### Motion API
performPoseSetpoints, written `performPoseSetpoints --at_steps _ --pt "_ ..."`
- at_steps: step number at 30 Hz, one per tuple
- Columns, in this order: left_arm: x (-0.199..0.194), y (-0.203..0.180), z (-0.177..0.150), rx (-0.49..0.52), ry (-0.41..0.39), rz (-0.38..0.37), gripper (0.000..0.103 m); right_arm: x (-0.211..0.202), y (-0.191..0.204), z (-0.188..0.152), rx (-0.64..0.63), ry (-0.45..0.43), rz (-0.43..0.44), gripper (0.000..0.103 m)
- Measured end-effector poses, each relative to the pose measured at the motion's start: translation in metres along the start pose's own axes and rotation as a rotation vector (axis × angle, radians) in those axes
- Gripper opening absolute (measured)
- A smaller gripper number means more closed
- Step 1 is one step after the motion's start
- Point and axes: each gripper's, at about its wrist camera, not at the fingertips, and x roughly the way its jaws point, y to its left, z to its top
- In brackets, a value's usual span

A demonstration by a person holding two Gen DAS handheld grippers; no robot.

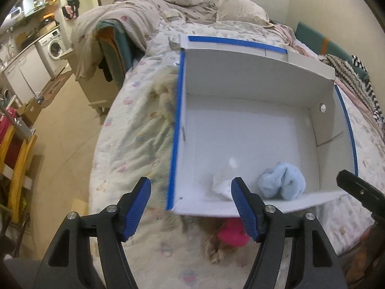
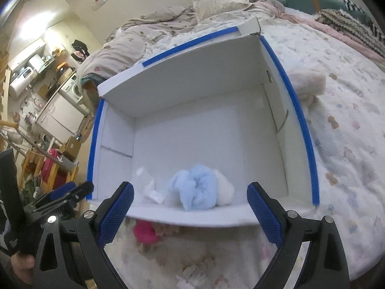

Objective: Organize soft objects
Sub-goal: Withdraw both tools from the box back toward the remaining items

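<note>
A white cardboard box with blue-taped edges lies open on the bed; it also shows in the right wrist view. Inside near its front wall lie a light blue soft cloth, a white soft item and a cream soft item. A pink soft toy lies on the bed just in front of the box. My left gripper is open and empty above the box's front left corner. My right gripper is open and empty above the front wall.
A cream plush lies right of the box and a fluffy cream item left of it. Pillows and a rumpled duvet lie at the bed's head. A washing machine and clutter stand at far left. The bed edge drops to the floor at left.
</note>
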Motion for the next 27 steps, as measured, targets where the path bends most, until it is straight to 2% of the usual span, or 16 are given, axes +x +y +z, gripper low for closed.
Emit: performPoseSetpoints --at_steps 6,15,21,27 --pt "-0.022 0.022 -0.019 -0.017 -0.011 0.032 0.066 -0.014 0.000 -0.015 0.013 -0.004 0.008 0.101" --pt "-0.035 0.028 -0.027 -0.070 0.047 0.033 0.067 -0.028 0.001 -0.035 0.030 0.005 0.028 0.101" --pt "-0.019 0.024 -0.027 -0.064 0.065 0.002 0.067 -0.021 -0.003 -0.043 0.037 0.048 0.008 0.101" --pt "0.009 0.029 -0.033 -0.041 0.096 -0.029 0.067 0.001 -0.012 -0.049 0.080 0.132 -0.012 0.101"
